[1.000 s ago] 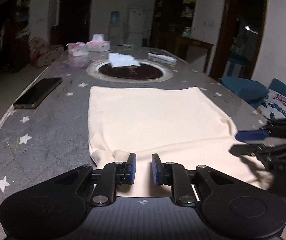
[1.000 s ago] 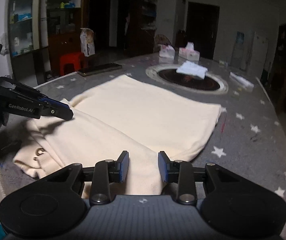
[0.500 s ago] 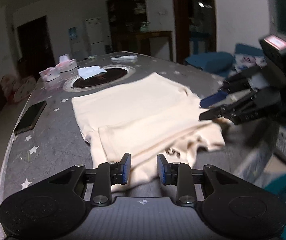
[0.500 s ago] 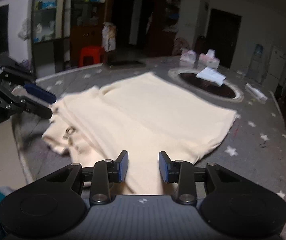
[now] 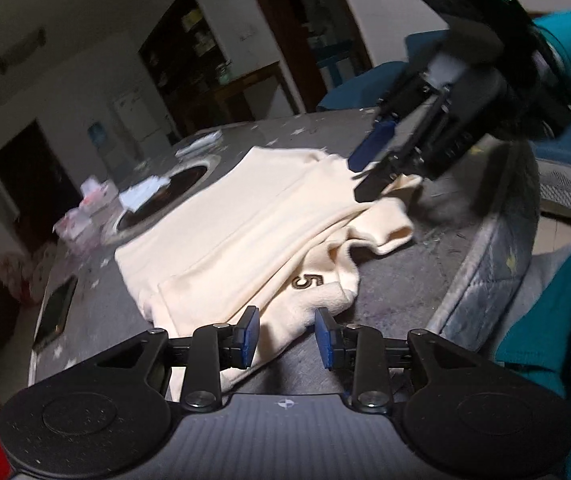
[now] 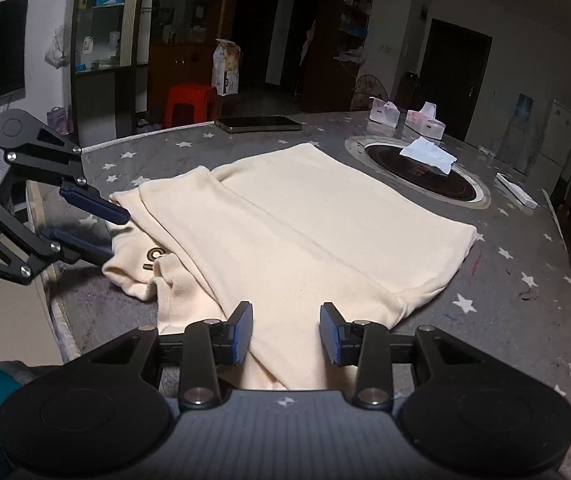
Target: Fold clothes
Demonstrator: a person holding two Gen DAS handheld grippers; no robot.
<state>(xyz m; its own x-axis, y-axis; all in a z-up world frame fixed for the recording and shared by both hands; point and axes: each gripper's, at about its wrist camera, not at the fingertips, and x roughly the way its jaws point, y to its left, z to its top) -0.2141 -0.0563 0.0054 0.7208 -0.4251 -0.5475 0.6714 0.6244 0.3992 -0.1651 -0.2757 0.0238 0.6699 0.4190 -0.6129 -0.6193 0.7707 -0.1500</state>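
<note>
A cream garment (image 5: 245,232) (image 6: 305,220) lies flat on the grey star-patterned table (image 6: 525,280), its near end bunched with a dark printed mark showing. My left gripper (image 5: 285,338) is open just short of the garment's near hem, holding nothing. In the right wrist view the left gripper (image 6: 115,236) hovers at the bunched corner by the table edge. Over the other near corner my right gripper (image 6: 286,332) is open with cloth lying below the gap, not pinched. The left wrist view has the right gripper (image 5: 355,178) open above the rumpled sleeve end.
A dark phone (image 6: 259,123) lies at the far left of the table. Tissue boxes (image 6: 425,122) and a round inset hob (image 6: 421,178) with a white tissue on it sit at the back. The person's teal sleeve (image 5: 565,40) is close by. A red stool (image 6: 189,100) stands beyond the table.
Both grippers have opened wider and drawn back toward the near table edge. The left one has swung round to the right. The garment's near end is now bunched, printed mark showing.
</note>
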